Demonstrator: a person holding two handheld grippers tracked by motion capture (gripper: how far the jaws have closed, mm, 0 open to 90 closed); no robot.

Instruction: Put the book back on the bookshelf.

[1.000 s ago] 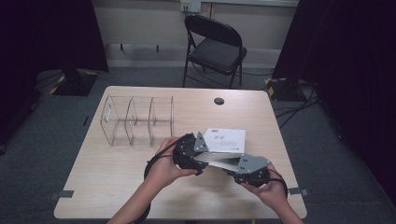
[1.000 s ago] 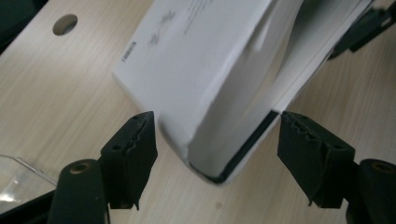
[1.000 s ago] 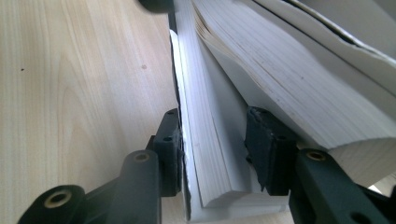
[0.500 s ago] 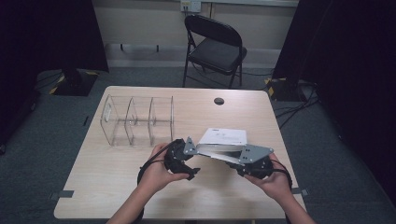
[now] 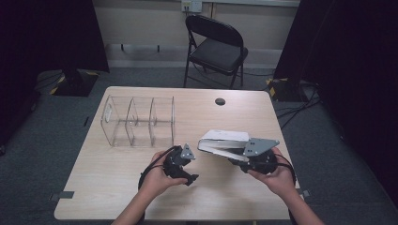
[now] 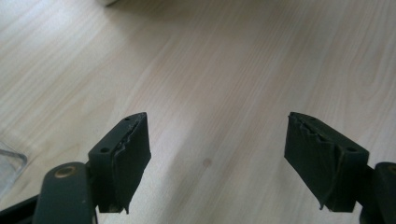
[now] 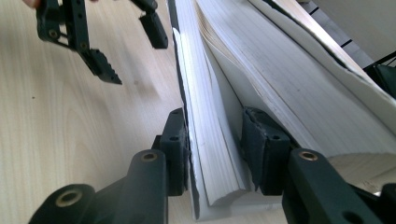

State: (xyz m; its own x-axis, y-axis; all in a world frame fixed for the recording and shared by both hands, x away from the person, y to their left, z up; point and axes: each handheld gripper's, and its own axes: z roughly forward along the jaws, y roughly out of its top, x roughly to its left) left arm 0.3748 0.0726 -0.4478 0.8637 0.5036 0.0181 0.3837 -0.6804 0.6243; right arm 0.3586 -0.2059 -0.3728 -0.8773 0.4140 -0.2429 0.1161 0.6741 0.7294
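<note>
Book [image 5: 223,142] is held off the table [image 5: 94,187] at about four o'clock from the rack [image 5: 138,121], pinched near one corner by the right gripper [image 7: 215,140], jaws narrow on part of its pages. The rest fans loose, so it could sag or slip out. Left gripper [image 6: 217,140] is spread wide, empty, just beside. All three rack slots seem empty through the clear walls.

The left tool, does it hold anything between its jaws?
No, in the left gripper view the left tool has its jaws apart with only the bare wooden table between them.
</note>
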